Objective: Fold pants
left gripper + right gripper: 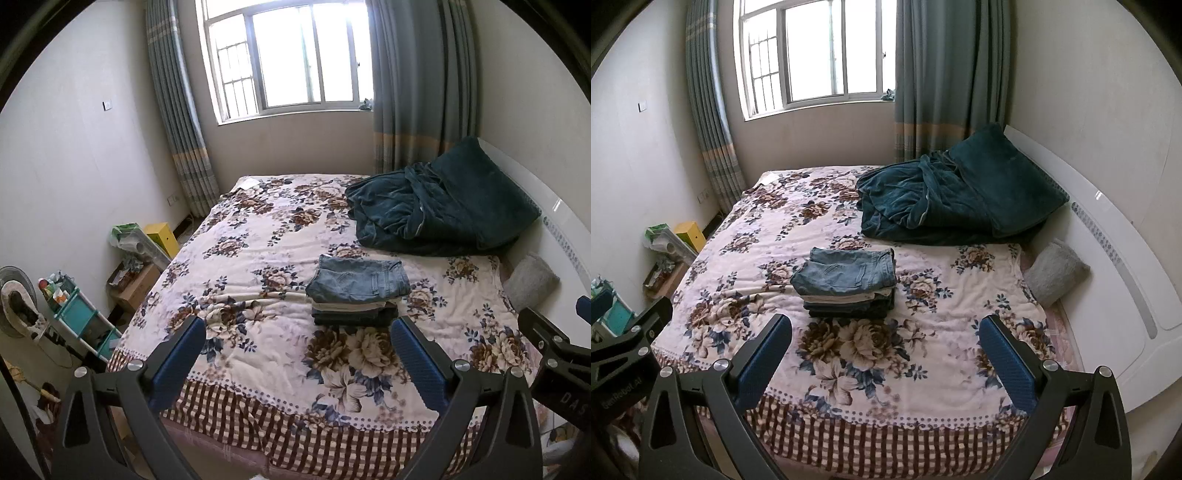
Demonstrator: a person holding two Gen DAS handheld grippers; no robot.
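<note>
A stack of folded pants (357, 291) lies in the middle of the floral bedspread (258, 236), with light blue jeans on top and beige and dark pairs under them; it also shows in the right wrist view (847, 282). My left gripper (298, 328) is open and empty, held above the bed's near edge, short of the stack. My right gripper (885, 326) is open and empty, also over the near part of the bedspread (960, 295). The right gripper's body shows at the right edge of the left wrist view (554, 354).
A crumpled dark teal blanket (436, 210) lies at the far right of the bed against the white headboard (561, 236). A grey cushion (1054, 273) sits beside it. Boxes, a teal shelf cart (79, 321) and a fan stand on the floor left of the bed.
</note>
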